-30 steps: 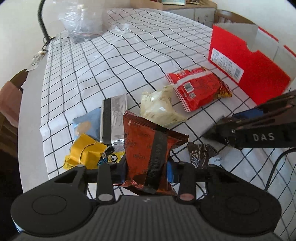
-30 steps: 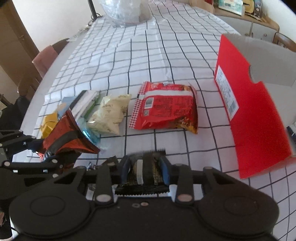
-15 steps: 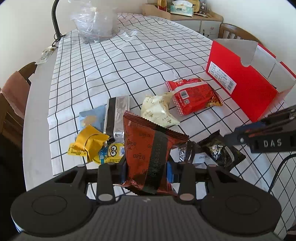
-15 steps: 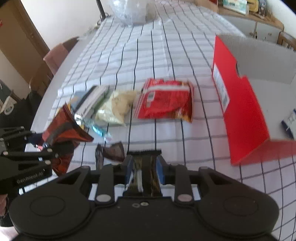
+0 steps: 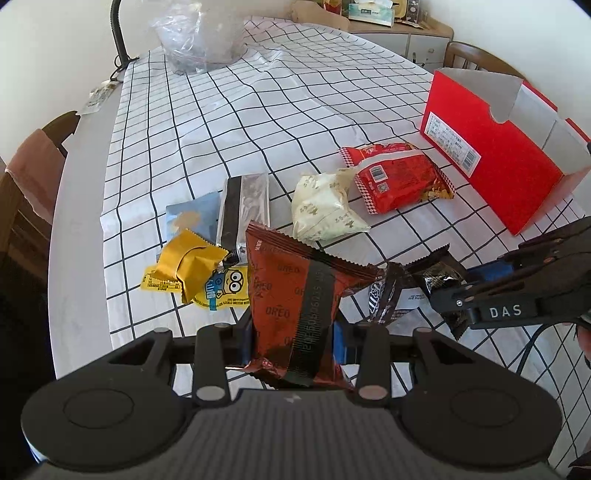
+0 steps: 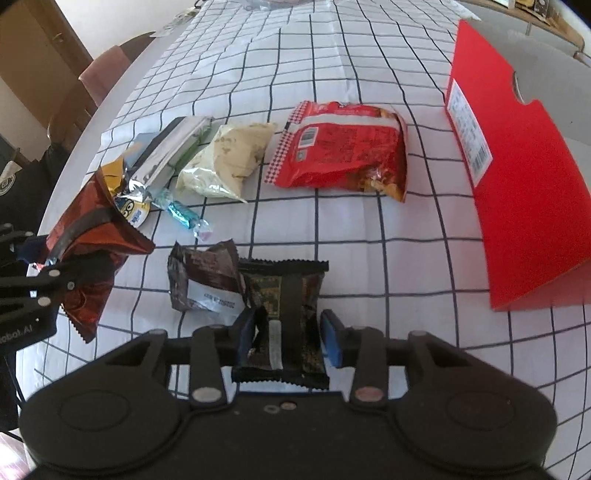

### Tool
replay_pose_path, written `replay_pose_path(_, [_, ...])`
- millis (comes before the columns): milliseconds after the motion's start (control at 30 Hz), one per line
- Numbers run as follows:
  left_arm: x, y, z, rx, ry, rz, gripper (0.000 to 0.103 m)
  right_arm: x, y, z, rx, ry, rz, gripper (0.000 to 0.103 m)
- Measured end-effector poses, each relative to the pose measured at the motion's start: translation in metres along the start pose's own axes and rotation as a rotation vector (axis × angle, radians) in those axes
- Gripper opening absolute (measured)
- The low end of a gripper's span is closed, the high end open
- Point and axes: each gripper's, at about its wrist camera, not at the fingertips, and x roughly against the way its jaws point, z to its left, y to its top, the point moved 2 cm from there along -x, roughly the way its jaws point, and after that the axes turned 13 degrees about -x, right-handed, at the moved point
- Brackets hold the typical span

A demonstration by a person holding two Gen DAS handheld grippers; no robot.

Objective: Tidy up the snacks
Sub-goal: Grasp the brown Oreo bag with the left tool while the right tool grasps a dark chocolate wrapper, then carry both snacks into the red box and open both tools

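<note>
The round worktop (image 5: pixel 280 110), under a white cloth with a black grid, falls away at its curved left edge just beside the snack cluster, while the far half lies open up to a crumpled clear plastic bag (image 5: pixel 199 33). An open red cardboard box (image 5: pixel 491 155) stands upright at the right, with bare cloth between it and the nearest packet.

The left gripper (image 5: pixel 293 338) has its jaws partly closed, clamping one reddish-brown foil Oreo packet (image 5: pixel 295 302) held up off the cloth. The right gripper (image 6: pixel 290 334) has just been opening its jaws; one dark brown-and-gold wrapped snack (image 6: pixel 286 295) lies between them on the cloth, the right pad clearly off it.

Loose on the cloth lie:
- one crumpled dark brown wrapper (image 6: pixel 207 280), touching that snack
- one red chip bag (image 6: pixel 343 147), nearest the box
- one cream pouch (image 6: pixel 229 158)
- one silver foil bar (image 5: pixel 245 206)
- one pale blue packet (image 5: pixel 190 218)
- one yellow sachet (image 5: pixel 184 266)
- one yellow cartoon-face packet (image 5: pixel 229 291)
- one small teal-wrapped candy (image 6: pixel 183 214)
</note>
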Motion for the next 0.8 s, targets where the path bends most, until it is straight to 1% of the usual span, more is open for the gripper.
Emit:
replay_pose_path(200, [-0.001,0.000,0.000,0.004,-0.001,0.000,0.038,-0.002,-0.004,0.010,0.073,-0.035,-0.023,0.039])
replay_pose_path(300, [-0.002,0.000,0.000,0.006,-0.001,0.002,0.038,-0.002,-0.008,0.014,0.119,-0.051,-0.040,0.033])
replay_pose_path(467, [-0.002,-0.003,0.000,0.029,0.018,0.001,0.038,0.004,-0.010,0.009,0.116,-0.052,-0.073,0.030])
replay_pose_path(600, [0.007,-0.004,0.001,0.072,0.020,-0.010,0.038,0.023,-0.011,0.008,0.108,-0.029,-0.115,0.030])
replay_pose_path(800, [0.042,0.007,-0.003,0.123,0.025,-0.056,0.038,0.070,-0.006,0.004,0.119,0.014,-0.180,0.030])
